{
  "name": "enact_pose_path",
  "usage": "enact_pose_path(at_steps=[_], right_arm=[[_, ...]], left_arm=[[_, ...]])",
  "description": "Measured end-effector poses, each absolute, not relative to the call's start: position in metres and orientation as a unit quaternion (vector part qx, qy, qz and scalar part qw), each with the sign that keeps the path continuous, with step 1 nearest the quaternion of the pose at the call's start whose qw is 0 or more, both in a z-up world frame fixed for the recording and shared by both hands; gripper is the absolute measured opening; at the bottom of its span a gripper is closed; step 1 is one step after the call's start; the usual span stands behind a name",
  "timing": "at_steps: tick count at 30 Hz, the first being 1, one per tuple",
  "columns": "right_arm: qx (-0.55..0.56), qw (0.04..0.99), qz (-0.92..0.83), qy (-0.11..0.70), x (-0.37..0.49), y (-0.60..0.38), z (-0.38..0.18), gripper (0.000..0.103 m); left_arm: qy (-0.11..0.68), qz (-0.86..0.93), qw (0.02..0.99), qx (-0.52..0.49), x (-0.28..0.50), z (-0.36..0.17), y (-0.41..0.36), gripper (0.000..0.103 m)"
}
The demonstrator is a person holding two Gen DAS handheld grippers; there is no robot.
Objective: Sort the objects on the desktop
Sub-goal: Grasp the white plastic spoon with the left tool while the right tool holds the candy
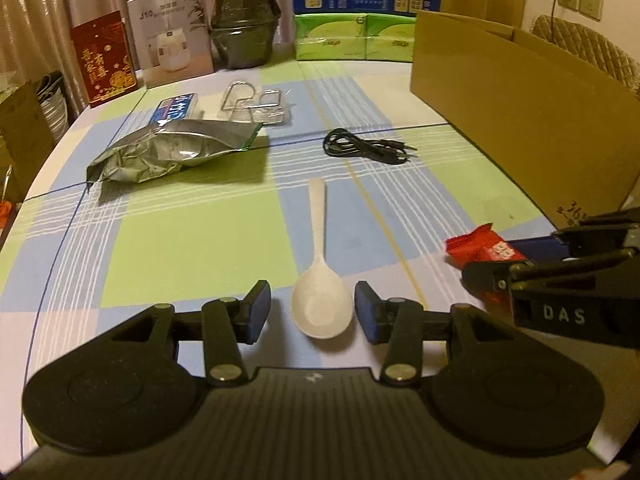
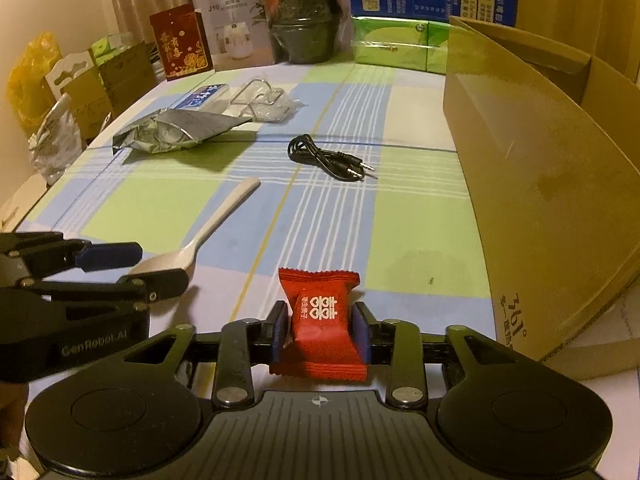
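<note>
The left gripper (image 1: 312, 312) pointed steeply down at the checked tablecloth (image 1: 192, 248), its blue pads (image 1: 256, 312) standing apart on either side of the bowl of a white plastic spoon (image 1: 320, 280). A gap showed on both sides, so the spoon lay released on the cloth, its handle pointing away toward the far edge.

Just to its right, the right gripper (image 2: 322, 332) was tilted down much the same, with its pads at the two sides of a red wrapped candy (image 2: 320, 320). They appeared to press the wrapper, though the contact looked light.

Farther off lay a coiled black audio cable (image 2: 320, 156), a crumpled silver foil pouch (image 1: 168, 152) and a clear wire-hook packet (image 1: 256, 104). An open cardboard box (image 2: 540, 184) stood at the right edge.
</note>
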State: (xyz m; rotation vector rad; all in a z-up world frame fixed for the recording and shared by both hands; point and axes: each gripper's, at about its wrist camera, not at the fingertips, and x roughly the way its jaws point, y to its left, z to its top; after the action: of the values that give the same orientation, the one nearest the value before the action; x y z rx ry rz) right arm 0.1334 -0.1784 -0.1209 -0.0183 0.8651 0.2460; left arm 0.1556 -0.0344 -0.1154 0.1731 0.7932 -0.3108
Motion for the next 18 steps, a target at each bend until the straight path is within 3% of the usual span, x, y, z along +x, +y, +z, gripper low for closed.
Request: enact_pose_path(at_steps=[12,18], right_arm=[[-0.035,0.902,0.115,0.415,0.1323,-0.1721,-0.1229,0.034],[-0.034,0.903,0.113,0.414,0.1322,-0.1723,-0.1231,0.034]], left_arm=[[0.387,-0.150,0.906,0.076,0.1588,-0.1203,-0.0360,0.040],[0.384,-0.155,0.906,0.088,0.1578,-0.1215,-0.0407,0.034]])
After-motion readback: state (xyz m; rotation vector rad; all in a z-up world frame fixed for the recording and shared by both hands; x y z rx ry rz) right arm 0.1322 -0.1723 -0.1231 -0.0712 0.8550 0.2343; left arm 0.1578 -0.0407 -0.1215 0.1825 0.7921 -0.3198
